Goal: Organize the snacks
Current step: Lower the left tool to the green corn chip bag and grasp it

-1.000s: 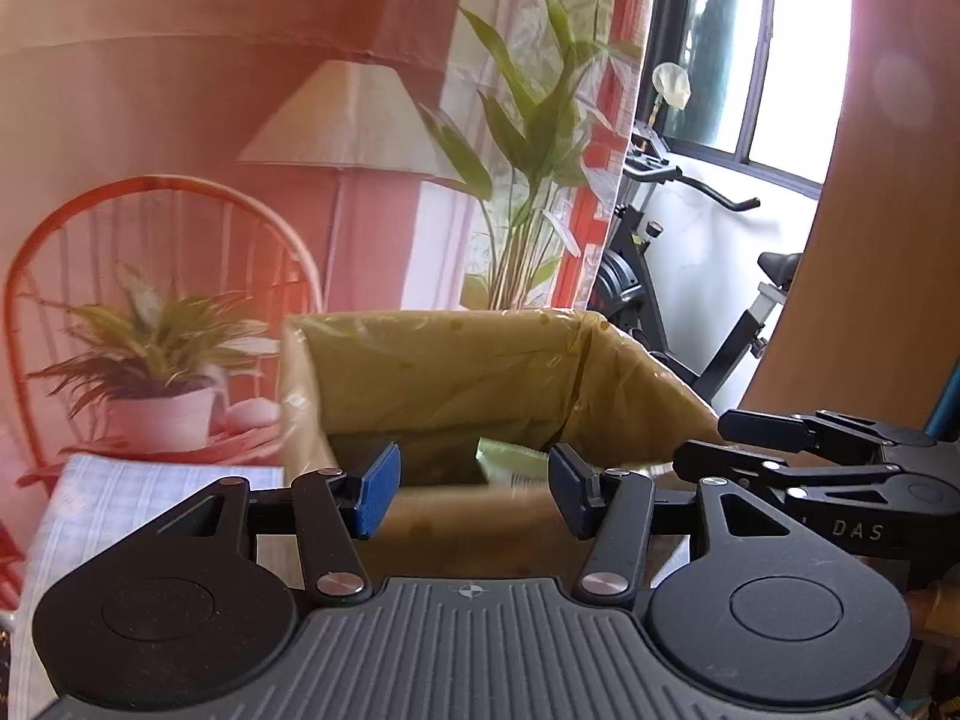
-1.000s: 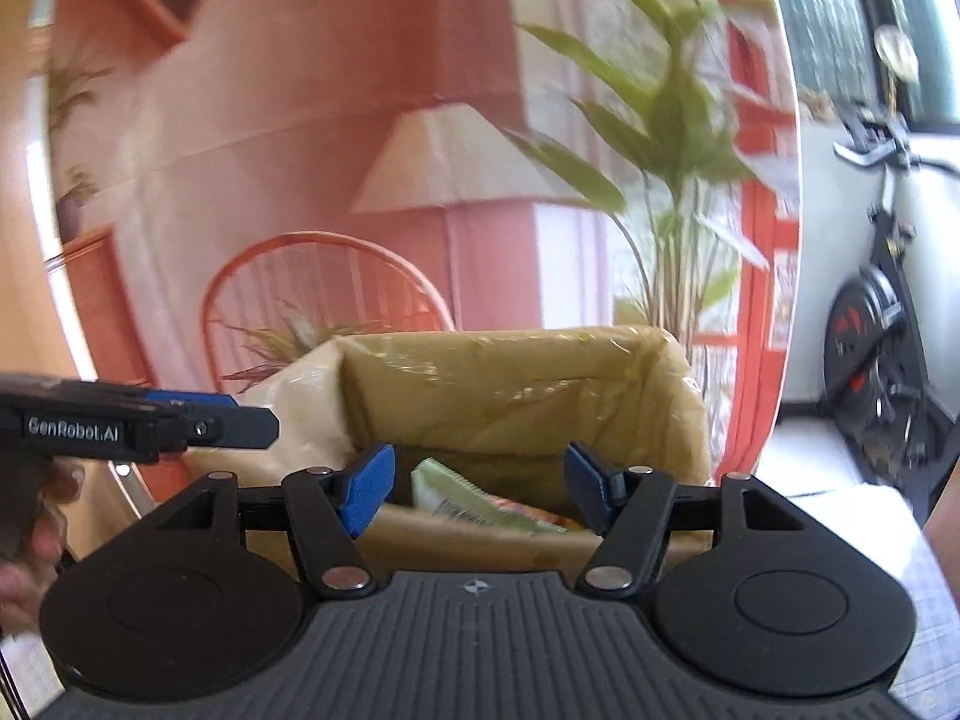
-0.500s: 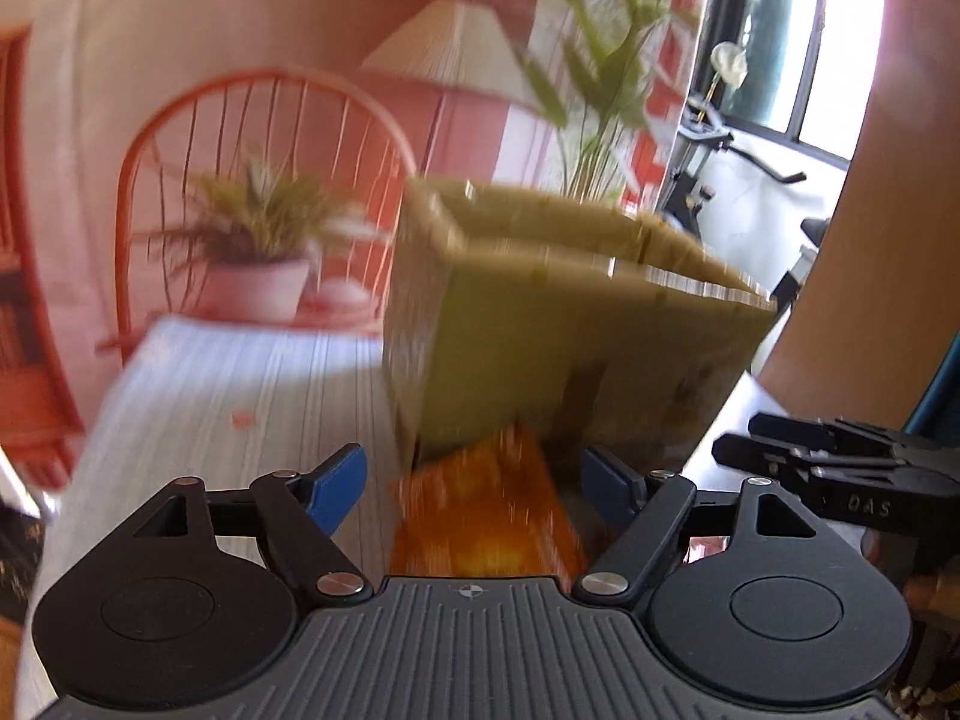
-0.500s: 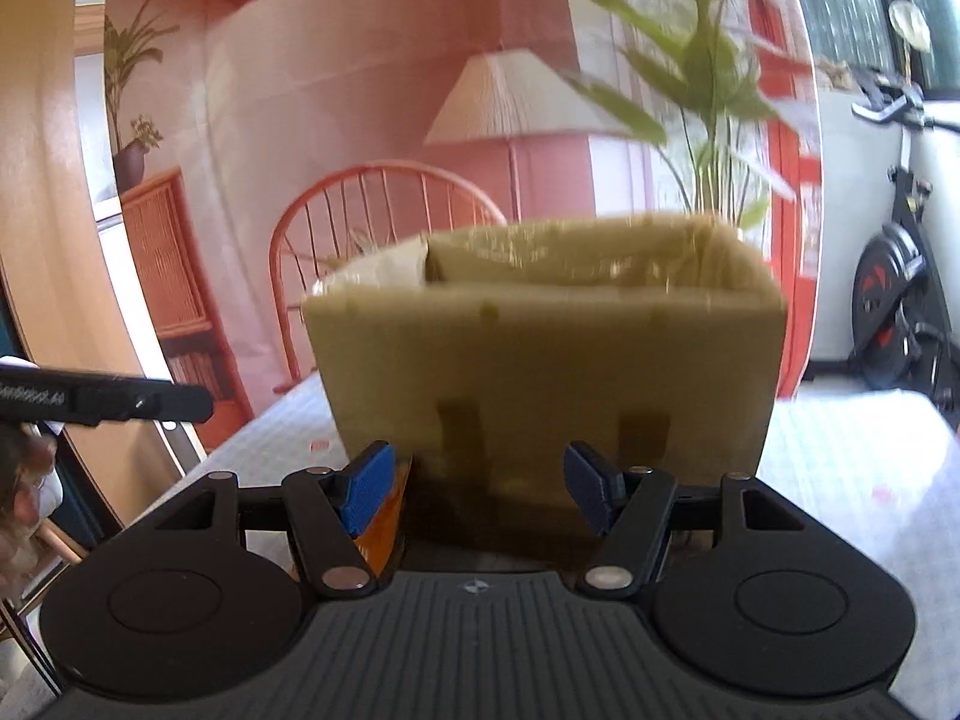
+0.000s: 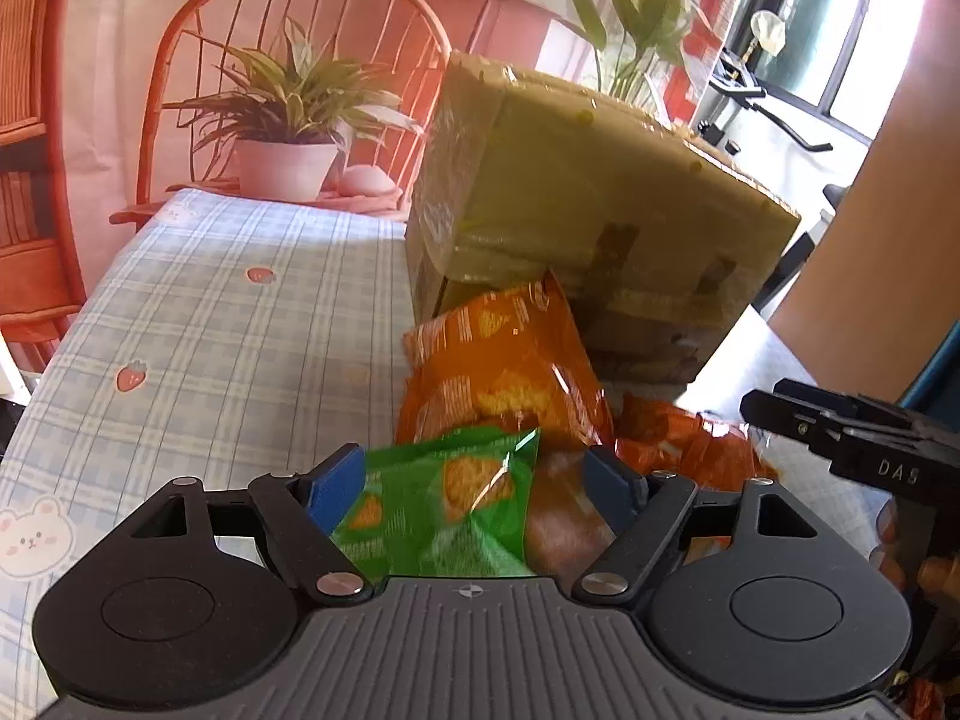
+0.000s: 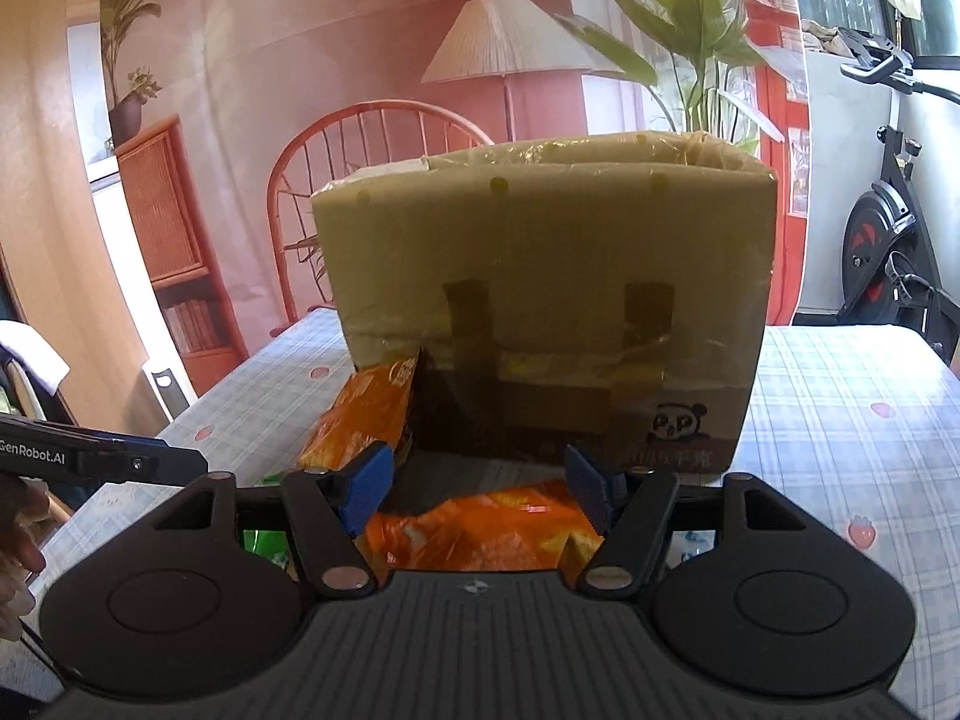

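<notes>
A second ago both grippers looked into the cardboard box (image 6: pixel 540 276); now its taped front faces them. The left gripper (image 5: pixel 474 480) has just been opening, its fingers wide around a green snack packet (image 5: pixel 444 504) they do not press. The right gripper (image 6: pixel 477 480) stands half open over an orange snack packet (image 6: pixel 480 531), partly hidden by its body. Readable: "GenRobot.AI", "DAS"; the box's panda print is unclear
</notes>
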A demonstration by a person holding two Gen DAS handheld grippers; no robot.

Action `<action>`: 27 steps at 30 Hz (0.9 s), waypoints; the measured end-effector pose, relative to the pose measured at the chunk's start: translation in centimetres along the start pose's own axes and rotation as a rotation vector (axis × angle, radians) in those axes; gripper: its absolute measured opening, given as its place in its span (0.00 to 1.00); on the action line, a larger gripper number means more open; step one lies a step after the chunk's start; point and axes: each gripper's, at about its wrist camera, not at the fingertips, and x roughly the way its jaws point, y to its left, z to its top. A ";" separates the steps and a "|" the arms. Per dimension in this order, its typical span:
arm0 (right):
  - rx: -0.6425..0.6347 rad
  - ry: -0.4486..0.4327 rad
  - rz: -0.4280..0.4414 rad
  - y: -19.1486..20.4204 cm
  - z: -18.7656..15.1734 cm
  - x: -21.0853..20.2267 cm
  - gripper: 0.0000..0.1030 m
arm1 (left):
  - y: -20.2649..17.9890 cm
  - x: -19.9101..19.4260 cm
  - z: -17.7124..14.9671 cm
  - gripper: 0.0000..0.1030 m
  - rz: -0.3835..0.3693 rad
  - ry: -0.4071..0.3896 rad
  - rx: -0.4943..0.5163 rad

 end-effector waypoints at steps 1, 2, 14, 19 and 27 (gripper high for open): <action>0.003 0.003 -0.002 0.0 -0.1 0.0 0.66 | -0.1 0.0 -0.4 0.79 0.005 0.005 0.007; 0.007 0.005 -0.006 0.0 -0.2 -0.1 0.66 | -0.1 0.2 -0.5 0.80 0.013 0.012 0.012; 0.027 0.068 -0.058 -0.5 -1.8 1.1 0.86 | 0.1 2.1 -2.4 0.83 0.054 0.064 -0.012; 0.043 0.080 -0.065 -1.0 -2.3 1.4 0.86 | 0.5 2.7 -3.1 0.83 0.088 0.082 -0.012; 0.075 0.102 -0.069 -1.8 -2.8 2.3 0.86 | 1.5 3.9 -3.6 0.87 0.077 0.097 -0.046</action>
